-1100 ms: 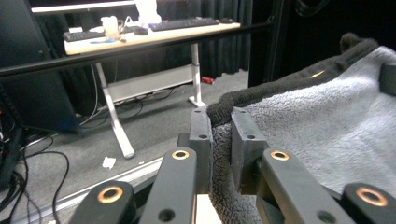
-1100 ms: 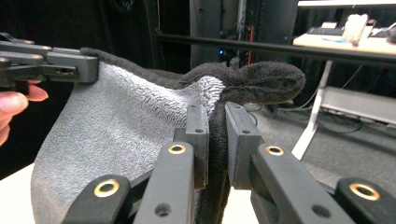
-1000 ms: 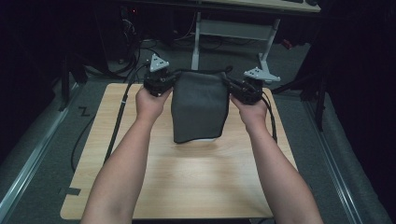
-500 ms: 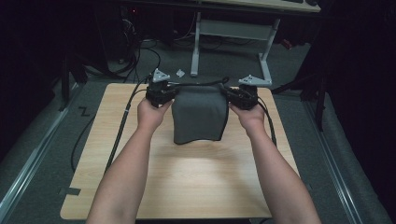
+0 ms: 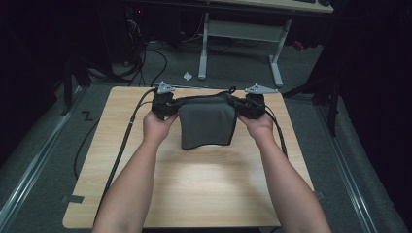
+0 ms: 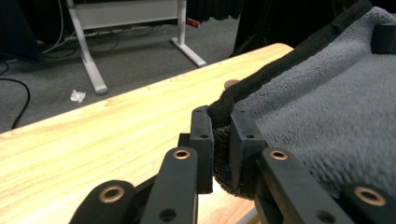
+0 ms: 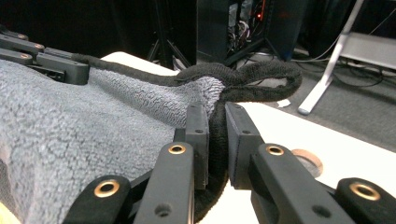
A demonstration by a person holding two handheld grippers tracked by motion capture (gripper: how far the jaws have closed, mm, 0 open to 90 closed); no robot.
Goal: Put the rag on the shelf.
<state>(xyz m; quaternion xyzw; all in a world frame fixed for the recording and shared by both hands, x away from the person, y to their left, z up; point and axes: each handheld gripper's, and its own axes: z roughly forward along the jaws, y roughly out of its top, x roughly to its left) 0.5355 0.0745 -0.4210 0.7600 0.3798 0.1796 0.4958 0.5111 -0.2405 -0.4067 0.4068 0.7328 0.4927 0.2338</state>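
Now the grey towel has come lower, its bottom fold settling on the desk while left gripper and right gripper jaws stay clenched on its top corners, so laying it flat looks close.

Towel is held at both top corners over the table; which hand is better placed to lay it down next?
Neither clearly: the left gripper and right gripper each clamp a top corner of the grey towel, level with each other. Its lower edge seems near the wooden table, so probably both lower together.
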